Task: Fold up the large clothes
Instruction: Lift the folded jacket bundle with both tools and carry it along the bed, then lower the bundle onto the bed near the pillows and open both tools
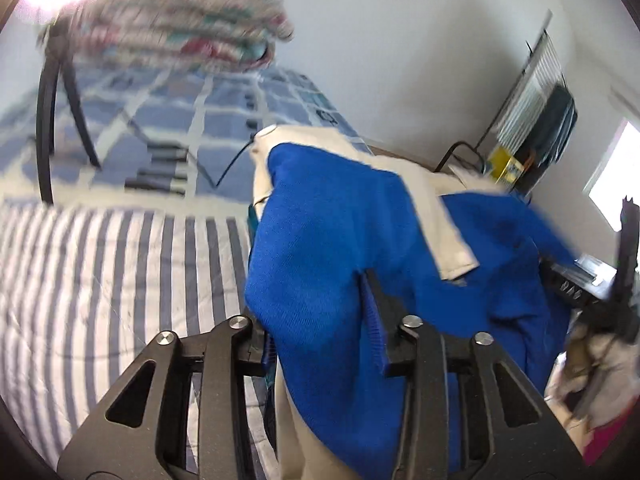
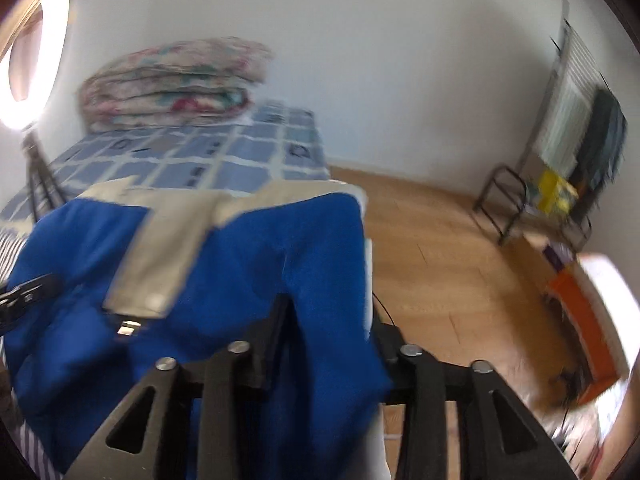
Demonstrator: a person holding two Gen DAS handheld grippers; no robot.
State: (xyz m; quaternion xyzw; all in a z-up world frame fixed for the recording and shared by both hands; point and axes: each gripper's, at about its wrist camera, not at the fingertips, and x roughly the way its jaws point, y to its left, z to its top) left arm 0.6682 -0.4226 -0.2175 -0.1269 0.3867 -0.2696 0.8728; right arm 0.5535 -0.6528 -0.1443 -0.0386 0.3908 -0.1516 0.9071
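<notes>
The blue garment (image 1: 320, 240) with its cream panel (image 1: 440, 220) hangs between both grippers over the striped bed (image 1: 100, 264) at nine o'clock. The left gripper (image 1: 320, 304) and right gripper (image 2: 328, 320) each straddle a bunched edge, jaws partway apart, likely spreading it for a fold; firm pinching I cannot tell.

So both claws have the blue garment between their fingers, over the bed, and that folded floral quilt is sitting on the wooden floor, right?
Not quite: the folded floral quilt sits at the far end of the bed, not on the wooden floor, as the right wrist view shows. The rest holds: the left claw and right claw have the blue garment between their fingers.
</notes>
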